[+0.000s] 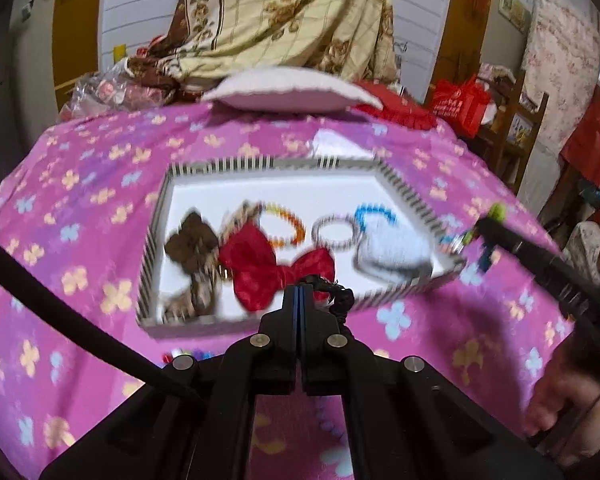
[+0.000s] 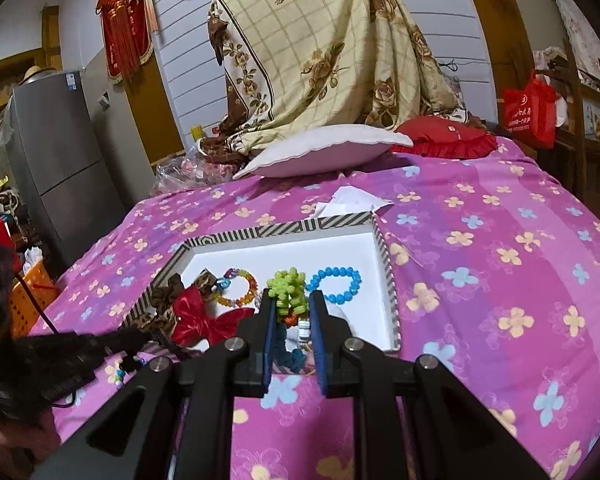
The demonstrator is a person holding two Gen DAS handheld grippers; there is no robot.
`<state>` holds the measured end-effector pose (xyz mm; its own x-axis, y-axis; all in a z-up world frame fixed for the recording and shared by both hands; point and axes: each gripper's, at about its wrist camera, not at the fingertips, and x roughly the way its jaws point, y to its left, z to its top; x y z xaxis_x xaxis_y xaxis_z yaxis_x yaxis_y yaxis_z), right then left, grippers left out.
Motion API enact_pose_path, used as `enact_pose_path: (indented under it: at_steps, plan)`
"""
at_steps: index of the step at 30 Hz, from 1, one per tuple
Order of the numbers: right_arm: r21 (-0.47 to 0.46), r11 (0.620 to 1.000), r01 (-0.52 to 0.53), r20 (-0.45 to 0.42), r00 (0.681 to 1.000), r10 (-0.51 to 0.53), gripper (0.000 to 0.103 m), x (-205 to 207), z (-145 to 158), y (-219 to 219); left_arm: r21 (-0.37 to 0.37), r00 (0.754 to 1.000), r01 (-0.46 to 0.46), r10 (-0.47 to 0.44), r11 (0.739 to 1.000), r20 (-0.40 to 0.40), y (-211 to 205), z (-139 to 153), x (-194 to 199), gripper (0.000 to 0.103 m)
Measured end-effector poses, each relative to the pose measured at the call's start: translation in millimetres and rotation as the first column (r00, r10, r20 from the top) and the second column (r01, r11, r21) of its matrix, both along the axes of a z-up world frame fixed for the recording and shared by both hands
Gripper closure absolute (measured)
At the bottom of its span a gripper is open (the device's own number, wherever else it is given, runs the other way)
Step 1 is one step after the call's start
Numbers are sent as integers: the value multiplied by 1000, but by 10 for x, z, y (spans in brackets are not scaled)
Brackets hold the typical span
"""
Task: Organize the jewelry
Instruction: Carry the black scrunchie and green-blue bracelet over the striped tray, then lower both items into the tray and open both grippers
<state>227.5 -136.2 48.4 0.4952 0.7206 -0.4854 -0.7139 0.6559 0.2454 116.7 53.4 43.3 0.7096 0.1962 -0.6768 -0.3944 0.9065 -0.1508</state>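
Observation:
A striped box [image 1: 410,194] [image 2: 384,252] with a white floor lies on the pink bedspread. In it are a red bow [image 1: 256,264] [image 2: 196,320], a brown bow [image 1: 190,244], an orange bead bracelet [image 1: 288,224] [image 2: 240,286], a blue bead bracelet [image 1: 376,216] [image 2: 336,282] and a grey bracelet [image 1: 336,234]. My left gripper [image 1: 299,292] is shut on a black cord [image 1: 340,300] at the box's near edge. My right gripper [image 2: 292,304] is shut on a green beaded ornament [image 2: 286,290] over the box's near right part.
A white pillow [image 2: 324,150] and a red cushion [image 2: 444,136] lie at the far end of the bed. White paper [image 2: 352,198] lies behind the box. Small beads [image 2: 120,374] lie on the bedspread [image 2: 500,280] near the box's front. A fridge [image 2: 56,160] stands left.

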Motion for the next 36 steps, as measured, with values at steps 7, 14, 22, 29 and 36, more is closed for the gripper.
enact_pose_path:
  at_steps: [7, 14, 22, 29, 36]
  plan:
    - [9, 1000, -12, -5, 1000, 12, 87, 84, -25, 128, 6, 999, 6, -6, 1000, 35, 331, 295, 219, 103]
    - [19, 999, -31, 8, 1000, 30, 87, 297, -43, 389, -51, 1000, -21, 22, 999, 15, 672, 226, 531, 103]
    - [20, 998, -66, -94, 993, 68, 87, 744, -101, 804, -95, 999, -53, 53, 994, 4, 1041, 116, 837, 103]
    - [-29, 998, -61, -194, 979, 55, 87, 1242, -242, 1197, -158, 996, -82, 76, 984, -41, 1273, -142, 1178, 103]
    - [-35, 999, -42, -333, 943, 28, 87, 1645, -439, 1269, -185, 995, -64, 50, 981, -81, 1172, -351, 1647, 103]
